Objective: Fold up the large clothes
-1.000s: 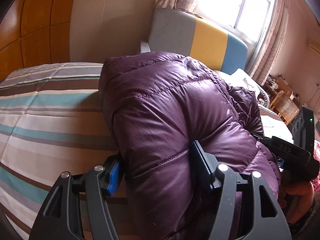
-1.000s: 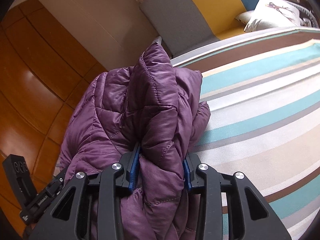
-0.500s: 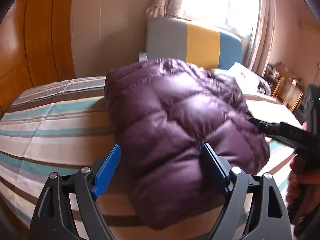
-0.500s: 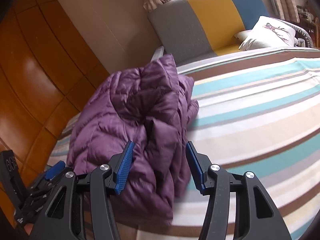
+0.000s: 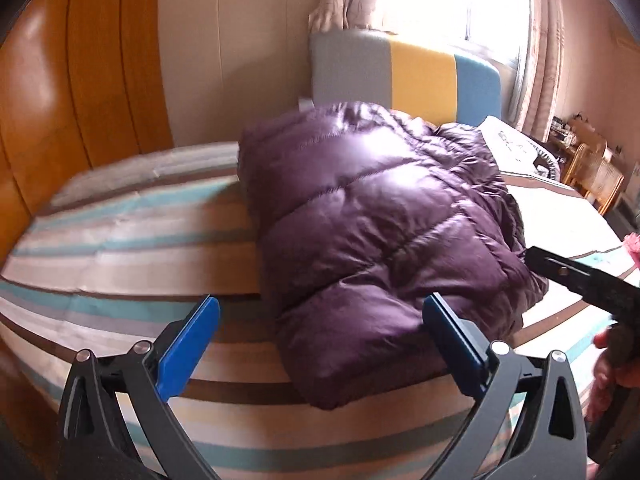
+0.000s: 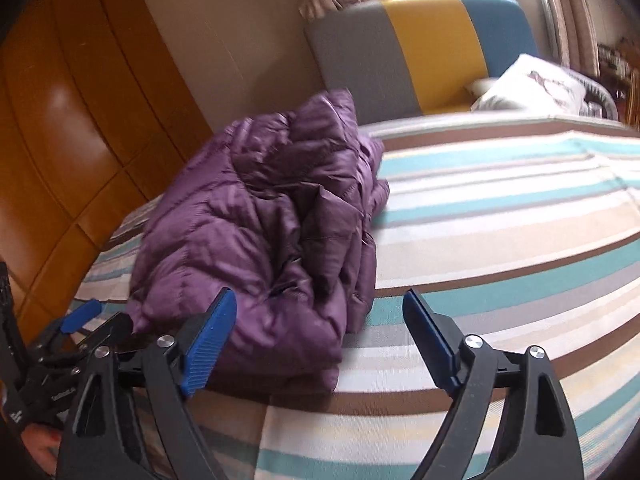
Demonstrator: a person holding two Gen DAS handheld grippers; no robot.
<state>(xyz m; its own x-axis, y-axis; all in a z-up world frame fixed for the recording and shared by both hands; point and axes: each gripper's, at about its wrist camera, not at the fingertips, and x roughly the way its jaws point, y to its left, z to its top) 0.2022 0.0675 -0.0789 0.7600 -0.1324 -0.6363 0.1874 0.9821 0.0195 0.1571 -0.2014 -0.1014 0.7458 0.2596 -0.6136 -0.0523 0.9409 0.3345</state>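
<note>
A purple quilted down jacket (image 5: 380,216) lies folded in a thick bundle on the striped bed (image 5: 120,248). It also shows in the right wrist view (image 6: 264,240), near the bed's front edge. My left gripper (image 5: 320,340) is open and empty, just in front of the jacket's near end. My right gripper (image 6: 316,336) is open and empty, in front of the jacket's right corner. The right gripper also appears at the right edge of the left wrist view (image 5: 580,280). The left gripper shows at the lower left of the right wrist view (image 6: 80,320).
A grey, yellow and blue headboard (image 5: 404,76) stands behind the bed under a bright window. A white pillow (image 6: 532,88) lies at the far right. Wooden wardrobe doors (image 5: 60,100) line the left side. A wicker chair (image 5: 592,172) stands far right.
Both grippers let go of the jacket, opened wide and pulled back from it. The jacket now rests on the bed as a folded bundle.
</note>
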